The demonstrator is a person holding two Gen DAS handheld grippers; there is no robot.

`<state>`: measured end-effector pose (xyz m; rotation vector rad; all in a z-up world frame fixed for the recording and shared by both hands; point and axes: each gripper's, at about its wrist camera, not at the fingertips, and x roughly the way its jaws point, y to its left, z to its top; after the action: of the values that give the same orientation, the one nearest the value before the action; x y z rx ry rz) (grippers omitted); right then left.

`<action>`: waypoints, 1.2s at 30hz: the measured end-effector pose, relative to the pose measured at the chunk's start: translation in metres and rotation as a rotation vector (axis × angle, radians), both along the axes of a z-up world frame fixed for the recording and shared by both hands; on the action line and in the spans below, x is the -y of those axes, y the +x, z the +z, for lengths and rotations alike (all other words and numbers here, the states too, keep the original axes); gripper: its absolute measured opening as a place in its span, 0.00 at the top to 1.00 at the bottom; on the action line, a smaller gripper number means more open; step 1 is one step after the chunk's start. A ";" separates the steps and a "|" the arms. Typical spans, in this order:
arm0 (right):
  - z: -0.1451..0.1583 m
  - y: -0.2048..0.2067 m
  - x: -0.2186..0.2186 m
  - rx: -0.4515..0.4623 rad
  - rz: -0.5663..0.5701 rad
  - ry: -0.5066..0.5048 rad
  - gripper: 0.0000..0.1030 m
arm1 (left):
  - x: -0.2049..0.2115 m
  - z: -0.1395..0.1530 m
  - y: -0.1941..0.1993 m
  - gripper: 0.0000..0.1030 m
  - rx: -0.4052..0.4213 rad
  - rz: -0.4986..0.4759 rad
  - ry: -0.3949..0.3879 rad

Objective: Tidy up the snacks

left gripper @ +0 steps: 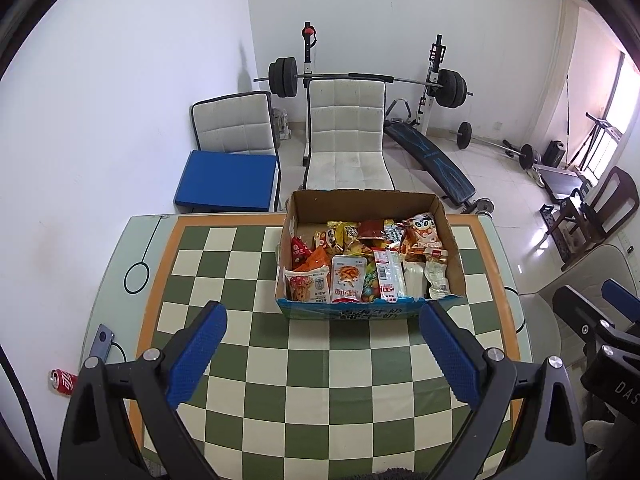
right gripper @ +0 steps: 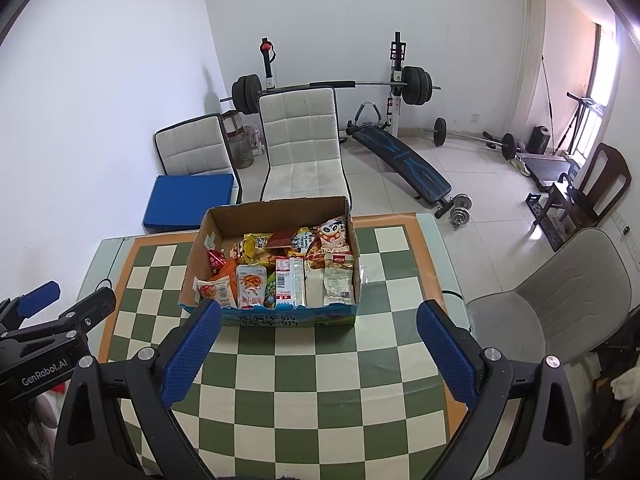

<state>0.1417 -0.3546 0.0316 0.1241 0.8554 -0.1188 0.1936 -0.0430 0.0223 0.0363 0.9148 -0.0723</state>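
— Jaws status?
— Both spread wide, holding nothing: I held the left gripper [left gripper: 322, 354] and right gripper [right gripper: 318, 350] over the checkered table [left gripper: 304, 396].
— Snacks?
— Packed in the cardboard box [left gripper: 370, 210] at the table's far edge; white chairs [left gripper: 346, 132] and a barbell rack [left gripper: 434, 80] stood behind.

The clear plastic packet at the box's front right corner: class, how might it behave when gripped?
The clear plastic packet looks crinkled and thin, so probably floppy and light. Its glossy film may slip. It leans on the cardboard box wall, so may slump.
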 end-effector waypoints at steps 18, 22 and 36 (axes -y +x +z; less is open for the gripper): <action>-0.004 0.005 -0.002 -0.014 0.004 0.006 0.03 | 0.002 -0.004 0.002 0.04 -0.014 -0.011 -0.005; -0.006 0.007 -0.003 -0.019 0.005 0.008 0.03 | 0.002 -0.005 0.002 0.04 -0.016 -0.011 -0.003; -0.006 0.009 -0.005 -0.015 0.014 0.001 0.03 | 0.000 -0.009 0.003 0.04 -0.017 -0.012 -0.006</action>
<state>0.1506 -0.3492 0.0254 0.1177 0.8711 -0.1063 0.1964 -0.0431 0.0137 0.0354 0.9313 -0.0863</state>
